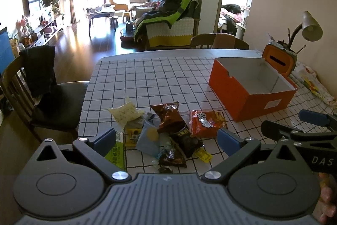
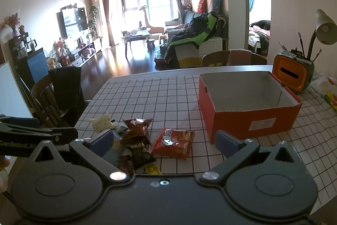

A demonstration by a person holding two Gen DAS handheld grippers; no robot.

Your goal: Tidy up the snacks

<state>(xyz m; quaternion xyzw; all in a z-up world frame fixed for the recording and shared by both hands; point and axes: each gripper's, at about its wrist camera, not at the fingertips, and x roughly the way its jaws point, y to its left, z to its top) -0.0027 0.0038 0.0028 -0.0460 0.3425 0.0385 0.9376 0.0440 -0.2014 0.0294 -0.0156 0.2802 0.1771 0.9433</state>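
While both my grippers, left [image 1: 166,140] and right [image 2: 164,143], hover spread and empty over the snacks [image 1: 168,130], I should pinch one packet cleanly before the box [image 2: 248,117].

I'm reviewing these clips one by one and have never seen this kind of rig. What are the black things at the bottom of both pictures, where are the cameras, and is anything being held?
There is no robot here: a person holds a two-finger gripper in each hand, and each gripper carries a wide-angle camera looking along its fingers. One picture comes from the left gripper, the other from the right gripper. Both are open and hold nothing. On the checked tablecloth lies a heap of snack packets, among them a red packet, a brown packet and a pale packet. To the right stands an empty orange box.
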